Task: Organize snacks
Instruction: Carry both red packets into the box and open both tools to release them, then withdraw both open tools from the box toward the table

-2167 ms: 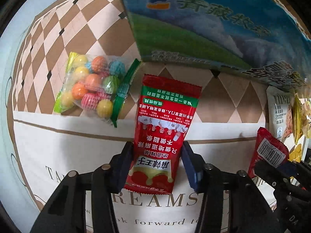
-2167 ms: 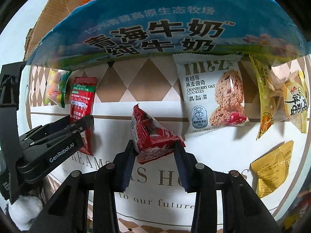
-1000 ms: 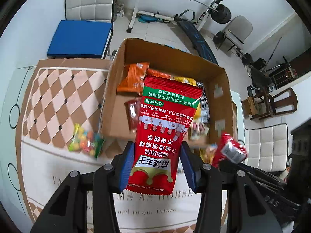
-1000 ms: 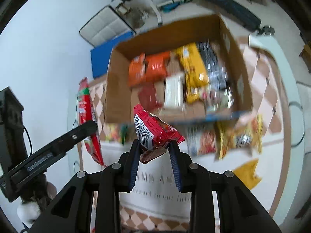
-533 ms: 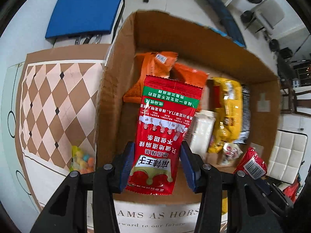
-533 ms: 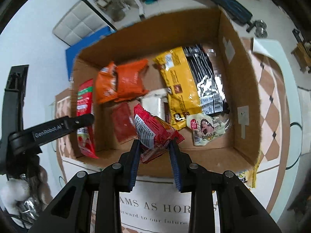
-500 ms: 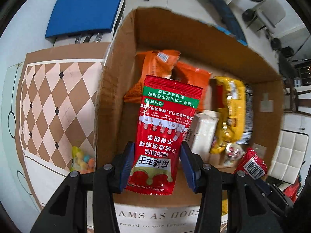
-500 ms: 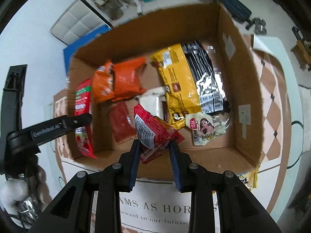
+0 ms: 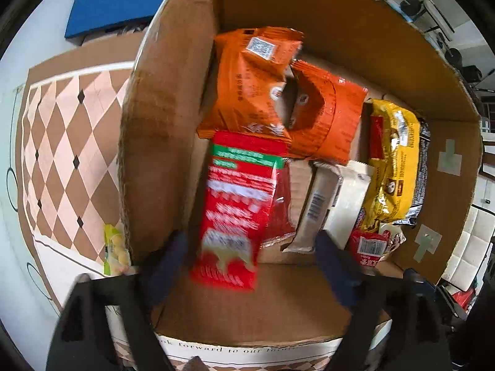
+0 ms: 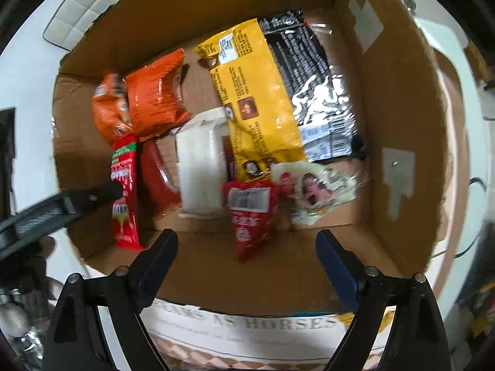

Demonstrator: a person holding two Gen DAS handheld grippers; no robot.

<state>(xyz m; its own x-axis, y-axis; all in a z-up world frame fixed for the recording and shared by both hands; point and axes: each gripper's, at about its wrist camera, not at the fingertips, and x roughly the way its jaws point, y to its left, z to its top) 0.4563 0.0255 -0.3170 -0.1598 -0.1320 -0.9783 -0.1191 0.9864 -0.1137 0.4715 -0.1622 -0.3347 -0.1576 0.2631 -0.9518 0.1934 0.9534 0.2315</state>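
Observation:
Both grippers hang over an open cardboard box [image 9: 161,123] of snacks. My left gripper [image 9: 250,256] is open; a long red packet with a green band [image 9: 238,213], blurred, is loose between its fingers, over the box's left side. It also shows in the right wrist view [image 10: 125,194]. My right gripper [image 10: 246,250] is open; a small red packet with a barcode [image 10: 252,216] is loose in the box [image 10: 402,123] ahead of it. The same packet shows in the left wrist view [image 9: 368,247].
The box holds two orange bags [image 9: 263,83], a white bar [image 9: 328,204], a yellow bag [image 10: 256,99], a black bag [image 10: 315,92] and a pale round pack [image 10: 312,188]. A candy bag [image 9: 114,247] lies on the checked tablecloth [image 9: 62,139] left of the box.
Both grippers have opened and let go of their packets, which now drop into the box. Both grippers have also come closer over the box.

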